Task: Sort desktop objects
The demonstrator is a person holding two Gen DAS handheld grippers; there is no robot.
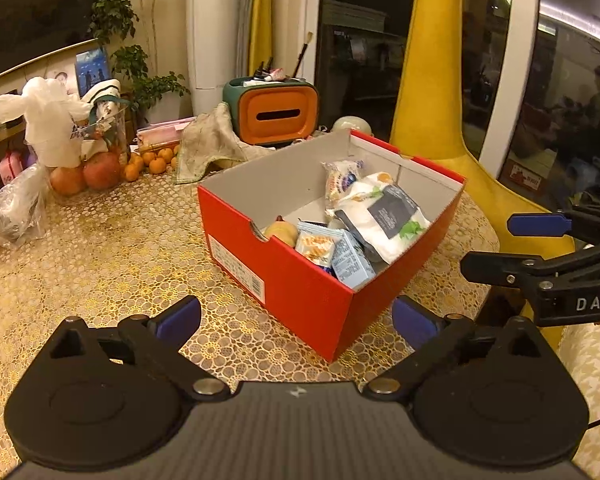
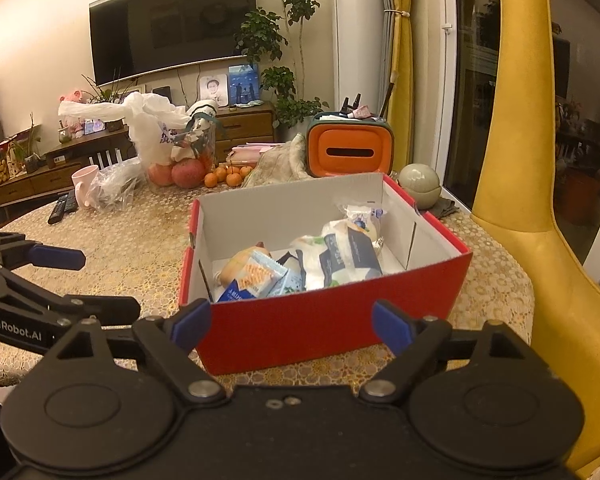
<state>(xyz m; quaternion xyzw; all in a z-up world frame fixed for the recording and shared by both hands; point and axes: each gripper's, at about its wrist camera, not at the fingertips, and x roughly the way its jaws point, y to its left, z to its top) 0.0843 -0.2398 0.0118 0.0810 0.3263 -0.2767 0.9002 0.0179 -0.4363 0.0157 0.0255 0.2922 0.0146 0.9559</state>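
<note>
A red cardboard box [image 1: 300, 300] [image 2: 324, 324] stands open on the gold lace tablecloth. It holds several snack packets: a white and grey bag [image 1: 384, 216] [image 2: 344, 256], a blue carton [image 1: 350, 260], an orange-print packet [image 2: 256, 274] and a pear-like fruit [image 1: 282, 232]. My left gripper [image 1: 296, 316] is open and empty, just in front of the box's near corner. My right gripper [image 2: 292, 322] is open and empty, close to the box's near wall. Each gripper shows in the other view, the right one [image 1: 512, 246] beside the box and the left one [image 2: 80, 280] left of it.
At the back stand an orange tissue box [image 1: 272, 114] [image 2: 350, 152], a cloth [image 1: 212, 144], fruit and small oranges [image 1: 100, 172] [image 2: 188, 174], plastic bags [image 1: 16, 208], a pink cup [image 2: 86, 186] and remotes [image 2: 62, 206]. A yellow chair [image 2: 540, 240] stands right.
</note>
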